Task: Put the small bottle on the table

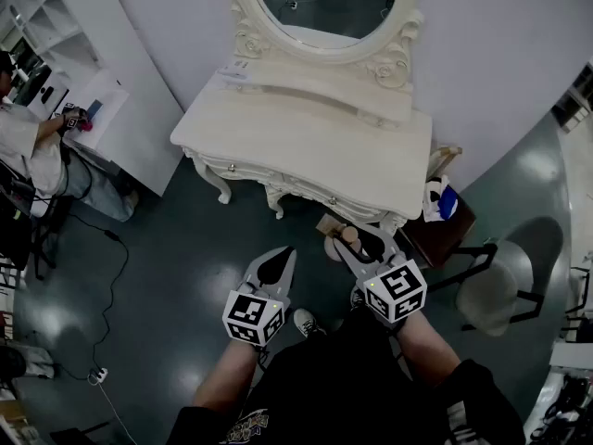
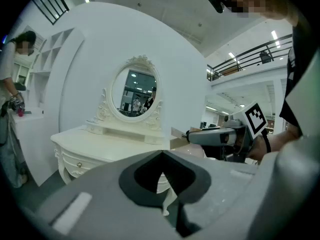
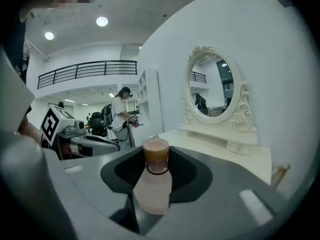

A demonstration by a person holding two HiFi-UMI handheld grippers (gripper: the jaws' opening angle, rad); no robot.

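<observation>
A small pale pink bottle (image 3: 153, 184) with a tan cap stands upright between the jaws of my right gripper (image 3: 156, 176), which is shut on it. In the head view the bottle (image 1: 349, 236) shows at the tip of the right gripper (image 1: 357, 244), just short of the front edge of the white dressing table (image 1: 306, 151). My left gripper (image 1: 275, 267) hangs lower and to the left over the floor, its jaws closed on nothing. In the left gripper view the left gripper (image 2: 162, 181) points at the dressing table (image 2: 100, 146), and the right gripper (image 2: 220, 136) shows on the right.
An oval mirror (image 1: 324, 3) stands at the back of the table. A brown chair with a bag (image 1: 440, 216) and a grey chair (image 1: 500, 286) are on the right. A person (image 1: 23, 146) works at a white counter (image 1: 102, 109) on the left. A cable (image 1: 111, 248) crosses the dark floor.
</observation>
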